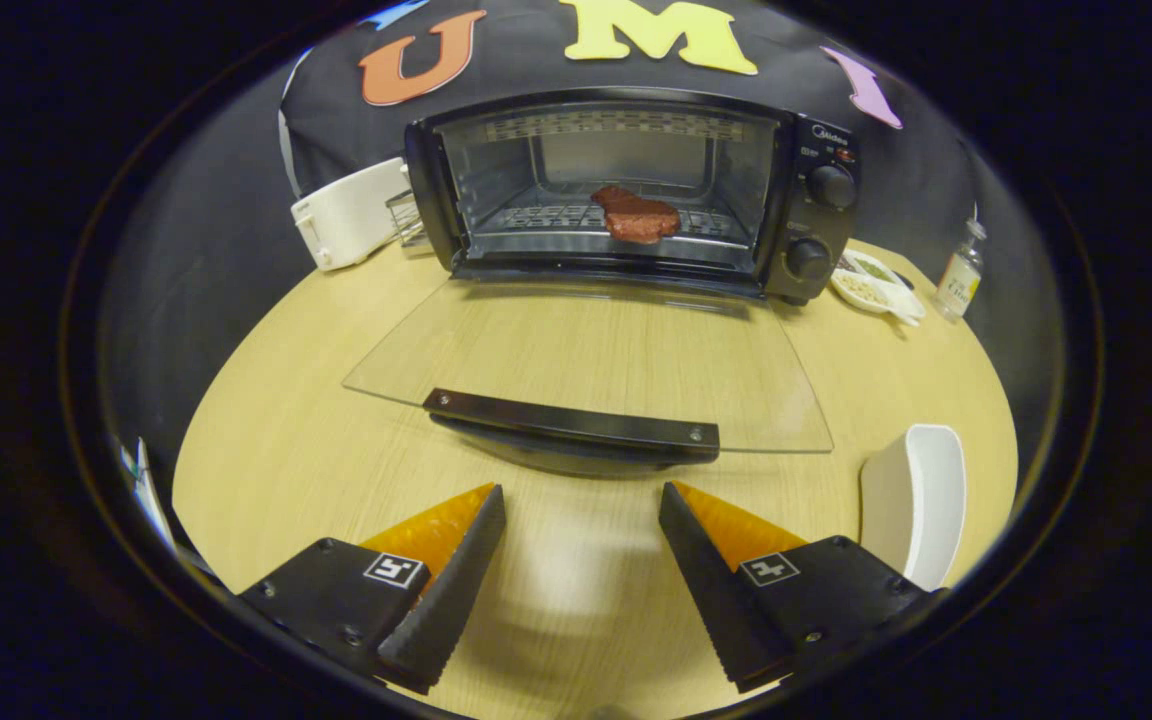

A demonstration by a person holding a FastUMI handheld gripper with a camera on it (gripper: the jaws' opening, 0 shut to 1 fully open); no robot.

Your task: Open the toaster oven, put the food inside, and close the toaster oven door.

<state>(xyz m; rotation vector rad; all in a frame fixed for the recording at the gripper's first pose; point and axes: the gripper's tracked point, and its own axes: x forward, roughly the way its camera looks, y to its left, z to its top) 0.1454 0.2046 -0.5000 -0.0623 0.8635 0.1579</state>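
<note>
A black toaster oven point(816, 190) stands at the back of the wooden table. Its glass door point(586, 350) lies folded down flat toward me, with the black handle bar point(571, 420) at its near edge. Inside, a reddish-brown piece of food point(636, 215) rests on the wire rack point(556, 218). My gripper point(581, 500) is open and empty, its two fingers point(456, 570) spread wide. The fingertips sit just short of the door handle, a little below it, not touching.
A white oblong dish point(921, 500) sits right of the fingers. A white appliance point(351, 212) stands left of the oven. Right of the oven are small white dishes with seasoning point(871, 285) and a small bottle point(958, 275). Bare table point(276, 430) lies left of the door.
</note>
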